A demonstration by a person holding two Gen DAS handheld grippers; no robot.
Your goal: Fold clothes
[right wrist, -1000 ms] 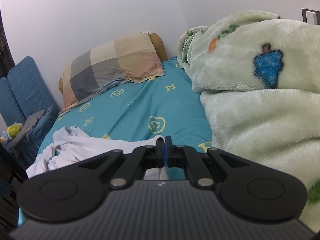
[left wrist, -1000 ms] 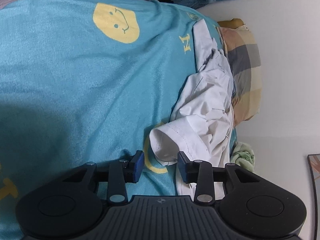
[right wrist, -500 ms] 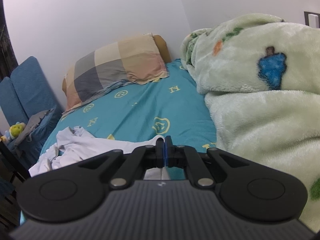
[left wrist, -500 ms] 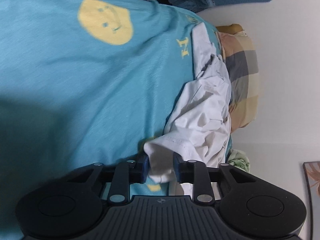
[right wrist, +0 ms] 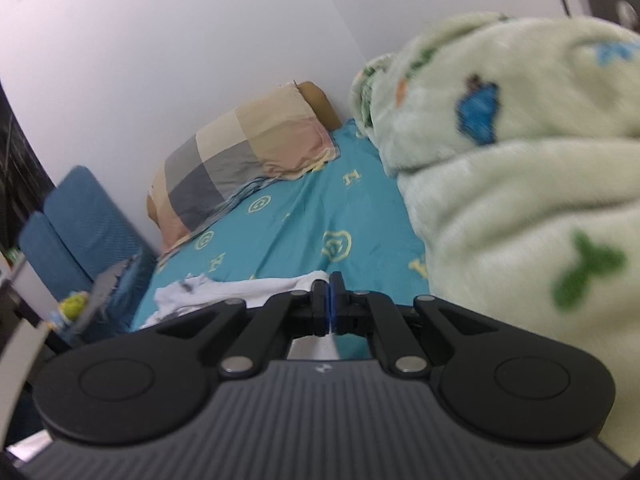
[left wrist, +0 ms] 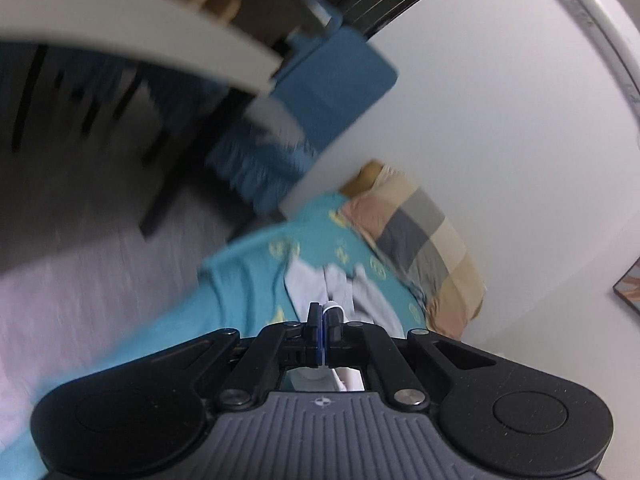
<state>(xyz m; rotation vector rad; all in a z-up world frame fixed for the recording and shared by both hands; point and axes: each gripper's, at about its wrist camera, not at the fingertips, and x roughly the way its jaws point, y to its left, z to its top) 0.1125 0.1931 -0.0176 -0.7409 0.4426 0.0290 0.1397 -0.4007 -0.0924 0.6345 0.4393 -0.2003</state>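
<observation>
A white garment (right wrist: 224, 292) lies crumpled on the teal bed sheet (right wrist: 304, 216). My right gripper (right wrist: 330, 280) is shut on a white edge of it, which hangs down behind the jaws. In the left wrist view my left gripper (left wrist: 322, 310) is shut on another white fold of the same garment (left wrist: 344, 284), lifted above the sheet (left wrist: 248, 280). That view is tilted and blurred by motion.
A checked pillow (right wrist: 244, 160) leans at the head of the bed by the white wall. A bulky pale green fleece blanket (right wrist: 520, 184) fills the right side. A blue chair (right wrist: 84, 220) and a dark-legged table (left wrist: 132, 48) stand beside the bed.
My left gripper closed on the white garment's edge, then rose and swung up, so its view now takes in the wall and furniture. The right gripper shifted sideways, still shut on the cloth.
</observation>
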